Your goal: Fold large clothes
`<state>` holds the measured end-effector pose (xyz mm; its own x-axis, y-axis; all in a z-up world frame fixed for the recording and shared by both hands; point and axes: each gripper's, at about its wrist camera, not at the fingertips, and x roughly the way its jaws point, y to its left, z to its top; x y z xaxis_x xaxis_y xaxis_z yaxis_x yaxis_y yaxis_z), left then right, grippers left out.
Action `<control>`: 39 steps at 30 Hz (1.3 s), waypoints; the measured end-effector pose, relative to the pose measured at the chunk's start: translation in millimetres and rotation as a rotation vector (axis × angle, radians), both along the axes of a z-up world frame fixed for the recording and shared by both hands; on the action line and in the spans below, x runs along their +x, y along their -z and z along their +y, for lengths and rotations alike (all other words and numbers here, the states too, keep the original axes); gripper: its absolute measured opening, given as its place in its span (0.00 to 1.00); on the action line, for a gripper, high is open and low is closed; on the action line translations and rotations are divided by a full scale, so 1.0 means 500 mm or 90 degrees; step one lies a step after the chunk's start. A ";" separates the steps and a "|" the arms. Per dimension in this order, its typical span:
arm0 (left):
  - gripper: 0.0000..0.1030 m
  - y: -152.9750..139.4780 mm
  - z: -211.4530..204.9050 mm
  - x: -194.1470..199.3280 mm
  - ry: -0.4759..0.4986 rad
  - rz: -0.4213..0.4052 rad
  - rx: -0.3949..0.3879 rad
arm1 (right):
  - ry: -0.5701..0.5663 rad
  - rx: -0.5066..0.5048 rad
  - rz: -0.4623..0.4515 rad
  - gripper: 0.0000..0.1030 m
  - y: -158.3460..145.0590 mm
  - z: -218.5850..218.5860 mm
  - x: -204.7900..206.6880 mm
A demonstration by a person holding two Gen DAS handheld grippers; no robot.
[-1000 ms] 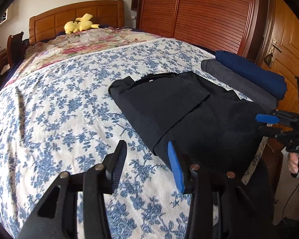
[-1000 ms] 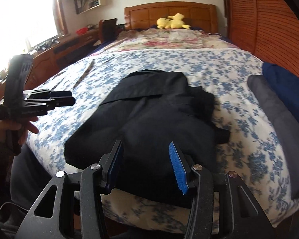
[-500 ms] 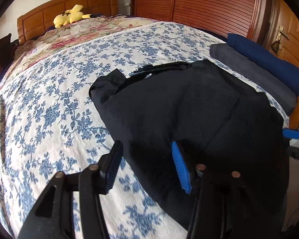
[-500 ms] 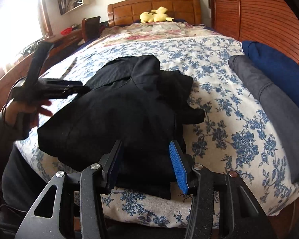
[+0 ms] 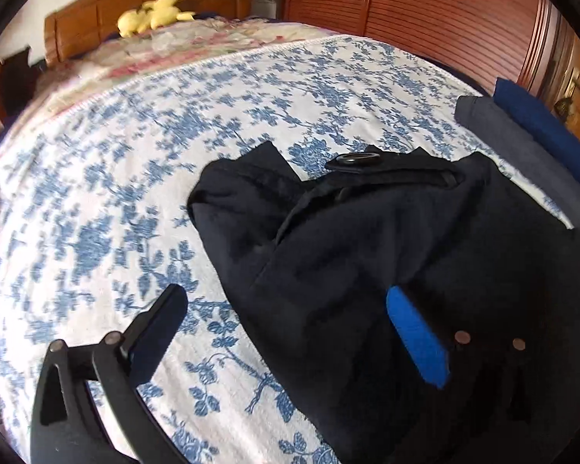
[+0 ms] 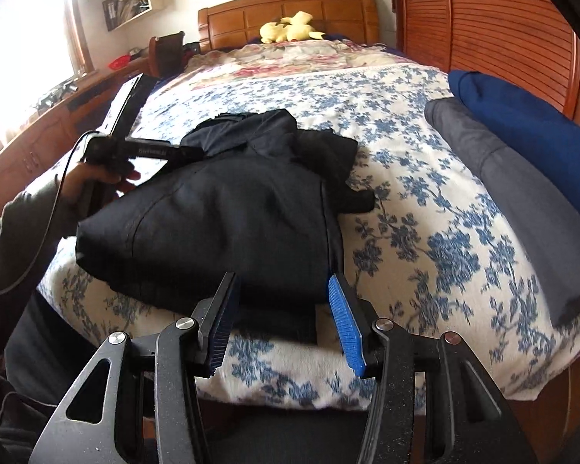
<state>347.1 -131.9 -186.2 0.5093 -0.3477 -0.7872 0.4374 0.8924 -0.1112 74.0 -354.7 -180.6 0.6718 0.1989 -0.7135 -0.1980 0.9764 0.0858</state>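
Grippers gape over black garment.

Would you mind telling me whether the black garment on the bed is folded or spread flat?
Partly folded: the black garment lies bunched on the floral bedspread, one side lapped over the middle.
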 end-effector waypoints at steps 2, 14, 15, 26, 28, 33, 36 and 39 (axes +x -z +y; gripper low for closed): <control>1.00 0.000 0.001 0.004 0.010 -0.001 -0.001 | 0.004 0.006 0.007 0.47 0.002 -0.002 -0.008; 0.85 -0.062 0.043 0.003 0.009 -0.048 -0.036 | 0.037 0.027 0.046 0.47 0.057 -0.010 0.007; 0.82 -0.066 0.049 0.007 0.005 -0.048 -0.041 | 0.036 0.027 0.048 0.47 0.060 -0.010 0.011; 0.64 -0.034 0.072 0.093 -0.048 -0.020 -0.044 | 0.021 0.036 0.046 0.50 0.068 0.010 0.035; 0.64 -0.018 0.068 0.107 -0.056 -0.006 -0.029 | 0.021 0.040 0.047 0.50 0.070 0.012 0.039; 0.64 0.014 0.060 0.113 -0.059 0.003 -0.021 | 0.024 0.053 0.044 0.50 0.074 0.019 0.043; 0.63 0.018 0.057 0.112 -0.059 0.002 -0.022 | 0.027 0.061 0.042 0.50 0.077 0.019 0.045; 0.45 0.019 0.051 0.112 -0.040 0.011 -0.038 | 0.027 0.066 0.041 0.50 0.077 0.019 0.049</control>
